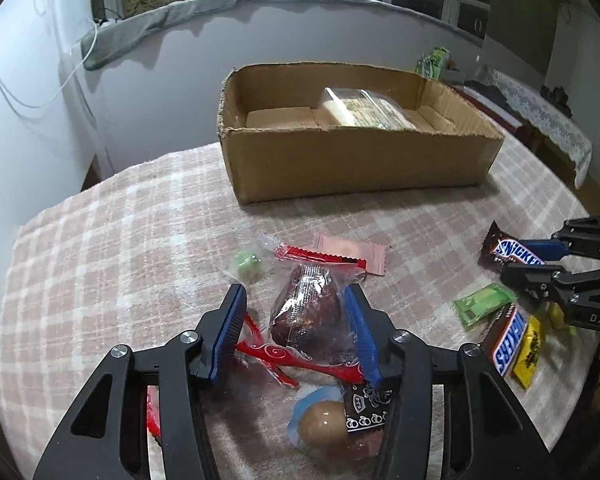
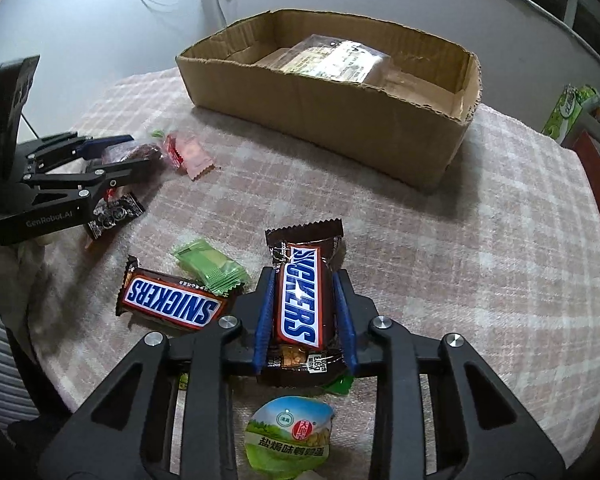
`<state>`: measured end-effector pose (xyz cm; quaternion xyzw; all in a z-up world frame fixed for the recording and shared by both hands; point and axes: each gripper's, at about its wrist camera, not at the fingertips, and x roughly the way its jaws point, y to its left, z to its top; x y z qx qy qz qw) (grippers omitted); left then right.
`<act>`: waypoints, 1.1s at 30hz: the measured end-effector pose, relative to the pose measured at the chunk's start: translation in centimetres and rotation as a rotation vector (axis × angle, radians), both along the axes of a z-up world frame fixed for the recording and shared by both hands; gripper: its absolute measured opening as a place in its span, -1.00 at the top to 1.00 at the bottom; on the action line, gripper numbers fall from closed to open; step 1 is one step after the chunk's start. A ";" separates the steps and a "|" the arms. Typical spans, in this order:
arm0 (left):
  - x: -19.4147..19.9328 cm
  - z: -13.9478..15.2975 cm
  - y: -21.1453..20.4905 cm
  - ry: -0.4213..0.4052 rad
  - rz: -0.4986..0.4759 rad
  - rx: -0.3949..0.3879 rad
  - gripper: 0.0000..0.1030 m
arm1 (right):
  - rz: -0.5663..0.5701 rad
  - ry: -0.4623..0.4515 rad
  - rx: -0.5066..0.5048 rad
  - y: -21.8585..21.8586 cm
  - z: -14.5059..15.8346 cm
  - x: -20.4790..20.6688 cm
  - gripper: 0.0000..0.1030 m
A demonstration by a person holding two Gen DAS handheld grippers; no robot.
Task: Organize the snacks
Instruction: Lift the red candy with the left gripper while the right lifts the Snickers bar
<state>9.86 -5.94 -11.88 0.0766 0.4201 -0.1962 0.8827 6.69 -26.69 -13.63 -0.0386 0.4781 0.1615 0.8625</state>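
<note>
My left gripper (image 1: 294, 312) straddles a clear-wrapped dark brown snack (image 1: 308, 312) on the checked cloth; its blue pads (image 1: 232, 332) stand either side, the right one touching the wrapper, the left one apart. My right gripper (image 2: 304, 312) is shut on a Snickers bar (image 2: 300, 304), its blue pads pressed against both sides. A second Snickers bar (image 2: 168, 304) lies to its left beside a green packet (image 2: 212, 264). The cardboard box (image 2: 340, 120) stands at the back with a clear bagged pack (image 2: 336, 60) inside.
Loose snacks lie around: a red packet (image 1: 320, 258), a pink sachet (image 1: 356, 252), a green candy (image 1: 246, 266), a wrapped egg (image 1: 324, 420), a yellow packet (image 1: 530, 352), a green-lidded cup (image 2: 288, 436). A black patterned packet (image 2: 116, 212) lies under the left gripper.
</note>
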 end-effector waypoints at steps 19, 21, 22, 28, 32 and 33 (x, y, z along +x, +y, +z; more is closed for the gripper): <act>-1.1 5.0 1.1 -0.088 0.027 -0.137 0.05 | -0.007 -0.110 0.063 -1.1 5.0 -1.3 0.43; -0.9 5.7 1.1 -0.106 0.030 -0.142 0.05 | -0.009 -0.135 0.073 -1.3 6.1 -1.0 0.43; -0.7 6.2 1.1 -0.116 0.032 -0.148 0.05 | -0.008 -0.145 0.078 -1.3 6.6 -0.8 0.43; 1.1 8.4 1.0 -0.163 0.049 -0.182 0.05 | -0.029 -0.213 0.087 -2.1 9.5 0.9 0.43; 2.5 9.4 0.4 -0.191 0.065 -0.189 0.05 | -0.051 -0.228 0.112 -3.1 10.6 3.2 0.43; 2.9 9.6 0.3 -0.196 0.070 -0.187 0.05 | -0.057 -0.228 0.117 -3.4 10.8 3.9 0.43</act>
